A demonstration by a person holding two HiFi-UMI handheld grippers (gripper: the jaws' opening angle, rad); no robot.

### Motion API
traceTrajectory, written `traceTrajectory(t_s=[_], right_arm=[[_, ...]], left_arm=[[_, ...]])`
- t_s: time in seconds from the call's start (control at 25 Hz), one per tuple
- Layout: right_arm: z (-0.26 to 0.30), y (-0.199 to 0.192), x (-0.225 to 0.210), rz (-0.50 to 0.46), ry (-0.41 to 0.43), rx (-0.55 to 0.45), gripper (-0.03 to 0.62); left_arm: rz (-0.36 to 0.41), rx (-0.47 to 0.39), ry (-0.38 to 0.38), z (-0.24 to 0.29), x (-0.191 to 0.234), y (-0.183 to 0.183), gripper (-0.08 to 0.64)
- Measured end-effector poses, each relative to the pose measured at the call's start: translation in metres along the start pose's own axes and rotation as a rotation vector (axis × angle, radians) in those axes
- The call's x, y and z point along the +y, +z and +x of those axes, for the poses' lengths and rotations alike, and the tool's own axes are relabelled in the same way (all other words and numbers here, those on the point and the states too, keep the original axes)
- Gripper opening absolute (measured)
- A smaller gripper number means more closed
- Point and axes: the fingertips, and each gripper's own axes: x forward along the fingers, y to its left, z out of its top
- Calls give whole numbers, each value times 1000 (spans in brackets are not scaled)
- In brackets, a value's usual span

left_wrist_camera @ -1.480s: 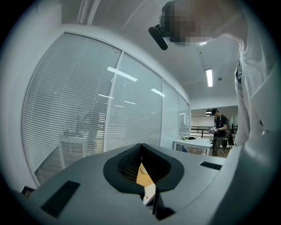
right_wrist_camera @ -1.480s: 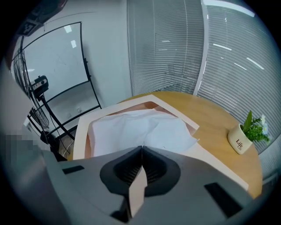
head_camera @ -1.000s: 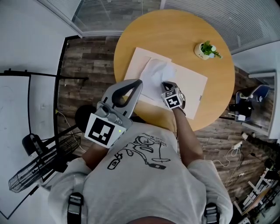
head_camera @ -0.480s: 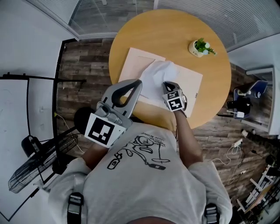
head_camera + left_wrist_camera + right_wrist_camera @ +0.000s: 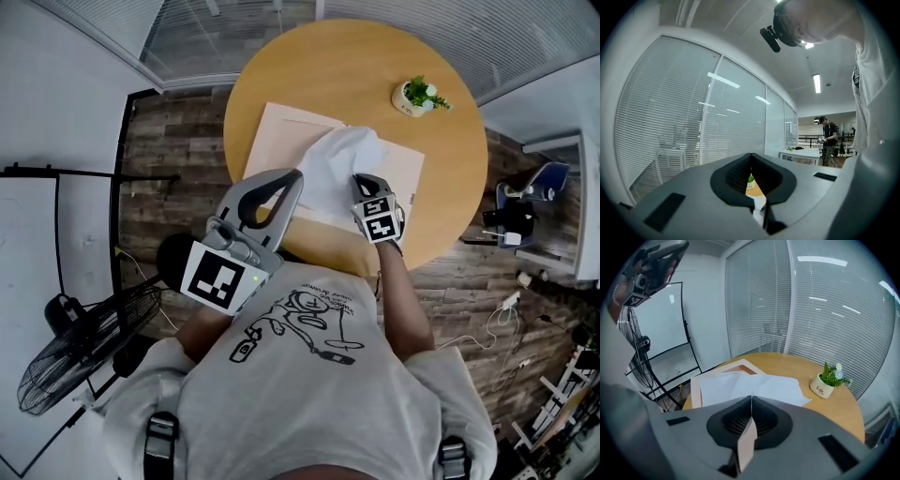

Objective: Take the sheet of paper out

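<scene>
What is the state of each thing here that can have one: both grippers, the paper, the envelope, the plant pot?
left gripper: shut, empty.
right gripper: shut on the sheet of paper.
sheet of paper: near edge lifted, the rest draped over the envelope.
envelope: flat on the table.
plant pot: upright on the table.

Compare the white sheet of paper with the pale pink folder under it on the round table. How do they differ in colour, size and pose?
Colour: the white sheet of paper is white; the pale pink folder is pinkish beige. Size: the folder is larger, showing past the sheet on both sides. Pose: the folder lies flat on the round table; the sheet bulges upward, its edge pinched in the right gripper. Both are thin rectangles.
</scene>
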Motion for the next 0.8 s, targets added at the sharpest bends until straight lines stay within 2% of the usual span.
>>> traceTrajectory(t_s=[0.44,0.8], right_arm=[[-49,10,-13,24,-40,-55,9],[-92,34,-29,43,-78,-126,9]], left_arm=[[7,-3,-21,5,-24,2,20],[20,17,-33,12,-35,3,20]])
